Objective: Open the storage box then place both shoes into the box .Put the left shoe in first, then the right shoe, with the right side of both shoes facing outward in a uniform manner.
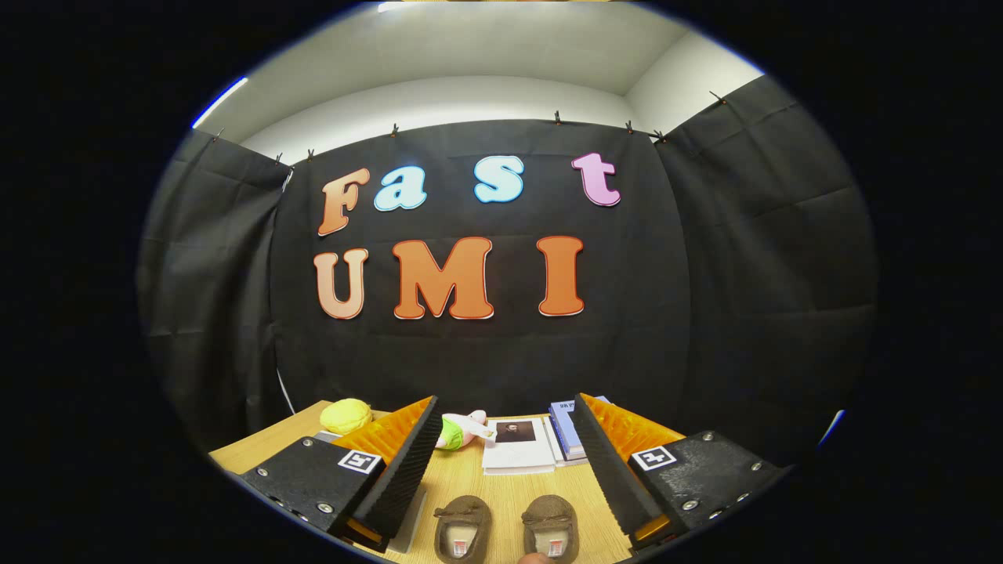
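Two small brown slipper-like shoes stand side by side on the wooden table, toes pointing away from me. The left shoe [463, 526] and the right shoe [551, 525] lie low between my two fingers. My gripper [507, 454] is open, held above the table with nothing between its fingers. The left finger [407, 462] and the right finger [603, 458] spread wide on either side of the shoes.
Beyond the shoes, a white booklet [517, 445] and a stack of blue-and-white books [568, 427] lie at the table's back. A yellow plush [345, 415] and a green-and-white soft toy [458, 431] sit at the back left. A flat grey object lies under my left finger.
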`<state>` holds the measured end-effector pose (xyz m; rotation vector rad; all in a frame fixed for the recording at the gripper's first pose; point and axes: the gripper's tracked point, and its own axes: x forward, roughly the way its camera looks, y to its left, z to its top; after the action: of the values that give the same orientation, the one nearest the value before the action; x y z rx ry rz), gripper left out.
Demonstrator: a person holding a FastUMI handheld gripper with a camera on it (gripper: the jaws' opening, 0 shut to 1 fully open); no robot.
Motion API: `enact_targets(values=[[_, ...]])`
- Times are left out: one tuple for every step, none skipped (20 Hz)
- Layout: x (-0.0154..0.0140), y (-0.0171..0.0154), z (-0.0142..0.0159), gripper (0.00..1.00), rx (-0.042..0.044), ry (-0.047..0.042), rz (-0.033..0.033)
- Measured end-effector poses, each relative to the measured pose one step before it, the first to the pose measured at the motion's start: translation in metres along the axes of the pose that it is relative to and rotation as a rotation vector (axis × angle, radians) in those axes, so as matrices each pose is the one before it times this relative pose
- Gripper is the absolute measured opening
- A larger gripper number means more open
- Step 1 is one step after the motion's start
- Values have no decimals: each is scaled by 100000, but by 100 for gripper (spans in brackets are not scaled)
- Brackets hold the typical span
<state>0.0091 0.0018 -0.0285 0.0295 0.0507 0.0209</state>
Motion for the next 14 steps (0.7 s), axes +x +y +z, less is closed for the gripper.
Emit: enact_targets(values=[[174, 167, -453, 100, 566, 868, 515], [44, 240, -342, 100, 776, 861, 918], [107, 227, -361, 100, 965, 899, 943], [178, 241, -509, 100, 933, 950, 978], [200, 247, -483, 100, 743, 1132, 947], [178, 383, -562, 100, 548, 1380, 1273], [147, 641, -741, 100, 696, 1744, 2463], [105, 878, -747, 100, 1228, 2084, 3158], [210, 979, -806, 100, 1638, 2189, 3579], [253, 782, -741, 99, 1617, 1929, 3173], [214, 655, -712, 99, 1248, 1684, 2421], [417, 421, -881, 99, 925, 1668, 1734], [351, 465, -803, 99, 956, 1962, 1803], [436, 594, -1059, 99, 1436, 2178, 1993]])
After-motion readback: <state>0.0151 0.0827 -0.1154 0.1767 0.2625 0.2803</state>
